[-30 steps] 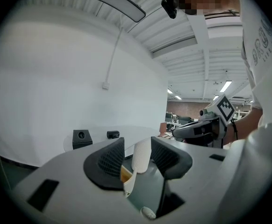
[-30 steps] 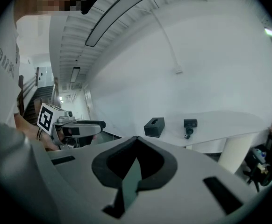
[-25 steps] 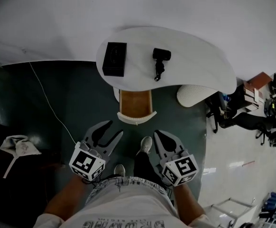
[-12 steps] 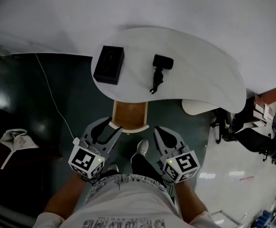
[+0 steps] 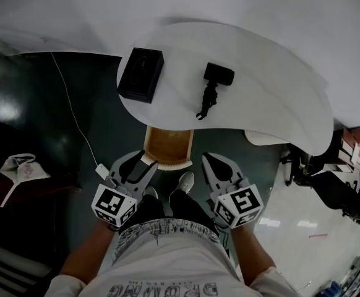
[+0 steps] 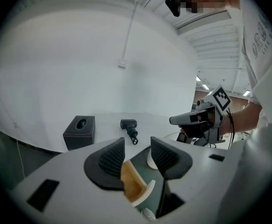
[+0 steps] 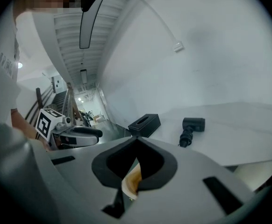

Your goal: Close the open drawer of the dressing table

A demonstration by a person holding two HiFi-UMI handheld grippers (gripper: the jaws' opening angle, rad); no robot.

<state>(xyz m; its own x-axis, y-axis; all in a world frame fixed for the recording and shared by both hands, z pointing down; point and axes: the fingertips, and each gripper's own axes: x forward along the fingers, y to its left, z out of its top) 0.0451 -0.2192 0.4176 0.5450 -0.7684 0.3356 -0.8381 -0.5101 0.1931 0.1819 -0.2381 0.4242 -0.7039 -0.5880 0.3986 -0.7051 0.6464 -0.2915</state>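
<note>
left gripper (image 5: 141,166): jaws parted, empty, tip at drawer's front corner, contact unclear | drawer (image 5: 167,142): pulled out under dressing table (image 5: 266,104) | right gripper (image 5: 210,161): jaws pressed together, empty, just right of drawer

Hardly any readable text: one shirt print and two coded markers.

In the head view, at six o'clock, the person's white shirt (image 5: 161,271) carries a row of outlined capitals (upside down and cut by the frame edge, so not safely readable). The same print shows sideways at two o'clock in the left gripper view. The cube (image 5: 114,206) of the left gripper (image 5: 144,164) and the cube (image 5: 240,206) of the right gripper (image 5: 208,159) bear black-and-white square markers, patterns rather than letters.
</note>
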